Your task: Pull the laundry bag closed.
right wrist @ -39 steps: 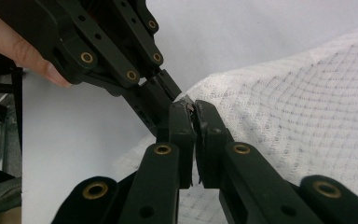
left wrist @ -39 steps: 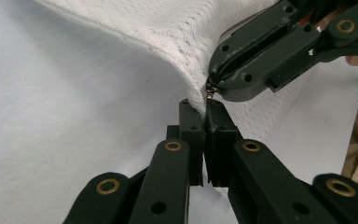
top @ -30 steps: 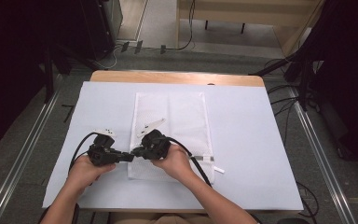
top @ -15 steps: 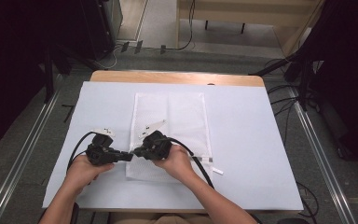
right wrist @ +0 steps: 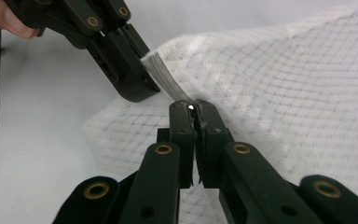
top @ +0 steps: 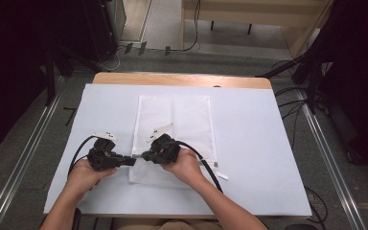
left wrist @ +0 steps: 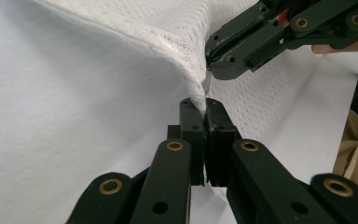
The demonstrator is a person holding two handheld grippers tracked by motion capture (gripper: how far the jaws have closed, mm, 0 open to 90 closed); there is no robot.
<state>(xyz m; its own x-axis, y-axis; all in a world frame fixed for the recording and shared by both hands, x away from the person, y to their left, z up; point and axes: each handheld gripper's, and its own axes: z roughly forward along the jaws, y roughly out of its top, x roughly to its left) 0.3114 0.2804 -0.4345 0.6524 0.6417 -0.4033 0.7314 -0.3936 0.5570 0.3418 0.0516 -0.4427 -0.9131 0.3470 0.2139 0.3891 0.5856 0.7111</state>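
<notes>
A white mesh bag (top: 175,136) lies flat at the middle of the white sheet (top: 249,143) on the table, its lower left edge lifted where both grippers meet. The left gripper (left wrist: 204,112) is clamped on a fold of that edge, and the right gripper (right wrist: 192,108) is pinched on a small metal piece there, likely the zipper pull. Bare sheet lies open on every side, cables (top: 206,165) trailing at the lower middle, dark stands (top: 316,72) beyond the table's right edge.

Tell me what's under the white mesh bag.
The white mesh bag lies on a white table cover. Both hand-held grippers, left and right, pinch and lift its near-left edge. What lies beneath or inside the flat part is hidden.
</notes>
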